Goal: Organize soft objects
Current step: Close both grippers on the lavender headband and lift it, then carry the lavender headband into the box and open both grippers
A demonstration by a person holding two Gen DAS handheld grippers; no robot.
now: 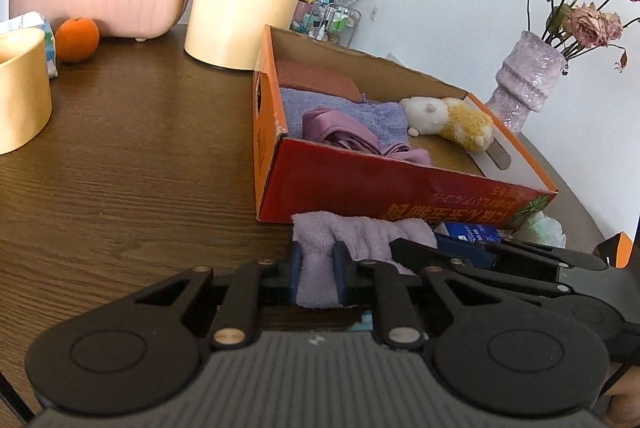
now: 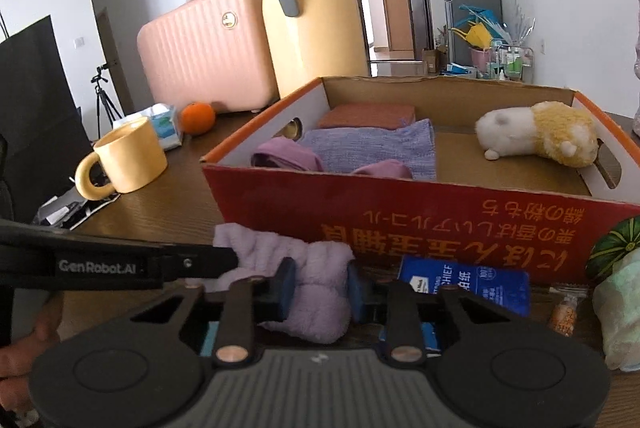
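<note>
A fluffy lilac cloth (image 1: pixel 352 232) lies on the wooden table just in front of the red cardboard box (image 1: pixel 400 183). My left gripper (image 1: pixel 318 264) is shut on its left end. My right gripper (image 2: pixel 320 288) is shut on its right end (image 2: pixel 316 304). The left gripper's side also shows in the right wrist view (image 2: pixel 192 260). Inside the box (image 2: pixel 440 203) lie a purple towel (image 2: pixel 372 147), a mauve satin cloth (image 1: pixel 344 131), a rust-coloured folded cloth (image 2: pixel 368 115) and a white and yellow plush toy (image 2: pixel 540 135).
A blue tissue pack (image 2: pixel 464 280) and a pale green soft item (image 2: pixel 620 308) lie right of the cloth. A yellow mug (image 2: pixel 128 159), an orange (image 2: pixel 198 117), a yellow jug (image 2: pixel 312 15) and a pink case (image 2: pixel 208 47) stand behind. A vase (image 1: pixel 524 75) stands far right.
</note>
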